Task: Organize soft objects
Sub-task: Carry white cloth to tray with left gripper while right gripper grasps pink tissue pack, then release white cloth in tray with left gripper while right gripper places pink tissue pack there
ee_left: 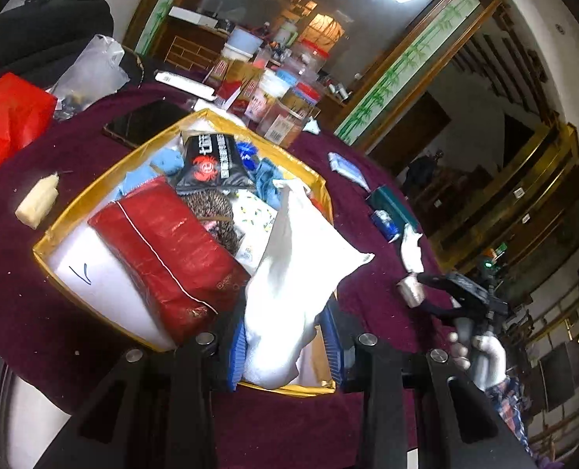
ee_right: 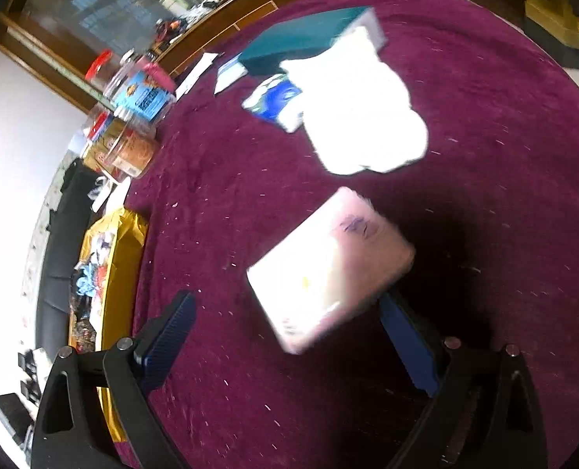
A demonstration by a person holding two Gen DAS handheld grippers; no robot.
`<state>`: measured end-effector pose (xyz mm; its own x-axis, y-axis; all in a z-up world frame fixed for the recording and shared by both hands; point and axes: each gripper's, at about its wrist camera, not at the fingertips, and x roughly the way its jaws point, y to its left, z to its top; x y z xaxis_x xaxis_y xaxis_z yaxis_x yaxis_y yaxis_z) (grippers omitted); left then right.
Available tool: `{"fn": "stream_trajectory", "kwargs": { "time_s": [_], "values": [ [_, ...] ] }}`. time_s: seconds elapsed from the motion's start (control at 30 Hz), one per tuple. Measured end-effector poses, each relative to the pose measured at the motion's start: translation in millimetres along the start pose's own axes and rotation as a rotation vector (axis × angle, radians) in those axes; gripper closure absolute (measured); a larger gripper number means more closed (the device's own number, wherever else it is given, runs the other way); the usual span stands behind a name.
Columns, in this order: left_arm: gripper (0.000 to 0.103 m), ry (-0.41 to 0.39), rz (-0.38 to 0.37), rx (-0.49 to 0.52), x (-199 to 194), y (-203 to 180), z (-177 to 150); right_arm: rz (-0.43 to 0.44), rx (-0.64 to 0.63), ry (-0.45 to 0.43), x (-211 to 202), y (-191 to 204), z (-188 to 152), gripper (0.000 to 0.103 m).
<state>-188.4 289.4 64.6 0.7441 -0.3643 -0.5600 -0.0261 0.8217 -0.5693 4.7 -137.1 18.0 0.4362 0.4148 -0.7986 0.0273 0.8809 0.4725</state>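
Observation:
In the left wrist view my left gripper is shut on a white soft bag and holds it over the near corner of a gold-rimmed box. The box holds a red packet, a black packet and blue cloths. In the right wrist view my right gripper is open above the maroon tablecloth. A pink-white tissue pack lies between its fingers, touching neither. A white cloth lies beyond it. The right gripper also shows in the left wrist view.
A teal box and a blue-white packet lie past the white cloth. Plastic jars stand at the table's far edge. A red bag, a phone and a cream block lie beside the gold box.

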Motion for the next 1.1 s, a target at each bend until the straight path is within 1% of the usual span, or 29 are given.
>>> {"fn": "stream_trajectory", "kwargs": {
  "time_s": [0.07,0.13,0.2,0.27,0.33,0.37,0.4,0.47,0.5,0.67,0.7,0.8,0.83,0.93,0.97,1.03,1.07,1.1],
  "values": [
    [0.069,-0.014,-0.019,0.008,-6,-1,0,-0.033,-0.021,-0.001,7,11,3,0.009],
    [0.069,-0.021,-0.025,0.016,-8,0,1,-0.036,-0.012,0.005,12,16,6,0.009],
    [0.069,-0.026,-0.016,0.02,-8,1,2,-0.038,0.0,0.004,15,19,7,0.009],
    [0.069,-0.022,-0.016,0.008,-6,5,2,-0.087,-0.015,-0.002,17,24,7,0.009],
    [0.069,-0.017,-0.017,-0.008,-5,10,1,-0.163,-0.061,-0.001,24,35,6,0.009],
    [0.069,-0.016,-0.016,-0.01,-5,11,0,-0.214,-0.106,0.002,29,43,6,0.018],
    [0.069,-0.018,-0.016,-0.013,-6,12,0,-0.27,-0.161,0.001,35,51,4,0.037],
    [0.069,-0.027,-0.016,-0.026,-10,17,0,-0.356,-0.241,-0.03,39,60,0,0.038],
    [0.069,-0.036,-0.012,-0.038,-14,22,1,-0.365,-0.27,-0.038,39,63,-2,0.039],
    [0.069,-0.067,0.033,-0.095,-25,44,6,-0.263,-0.254,-0.046,25,51,-5,0.04],
    [0.069,-0.068,0.054,-0.107,-25,50,7,-0.252,-0.246,-0.052,21,48,-6,0.04],
    [0.069,-0.064,0.09,-0.132,-21,60,9,-0.204,-0.227,-0.06,11,50,-7,0.04],
    [0.069,-0.058,0.119,-0.137,-18,63,10,-0.183,-0.224,-0.059,8,51,-7,0.04],
    [0.068,-0.045,0.174,-0.136,-11,67,11,-0.145,-0.243,-0.067,0,63,-11,0.04],
    [0.06,-0.039,0.194,-0.13,-8,67,11,-0.126,-0.255,-0.067,-4,70,-14,0.04],
    [0.052,-0.033,0.219,-0.111,-2,65,13,-0.09,-0.277,-0.07,-9,83,-18,0.04],
    [0.045,-0.03,0.232,-0.098,0,62,14,-0.07,-0.291,-0.069,-11,91,-20,0.04],
    [0.037,-0.026,0.261,-0.071,5,57,16,-0.045,-0.313,-0.065,-12,101,-24,0.04]
  ]
}}
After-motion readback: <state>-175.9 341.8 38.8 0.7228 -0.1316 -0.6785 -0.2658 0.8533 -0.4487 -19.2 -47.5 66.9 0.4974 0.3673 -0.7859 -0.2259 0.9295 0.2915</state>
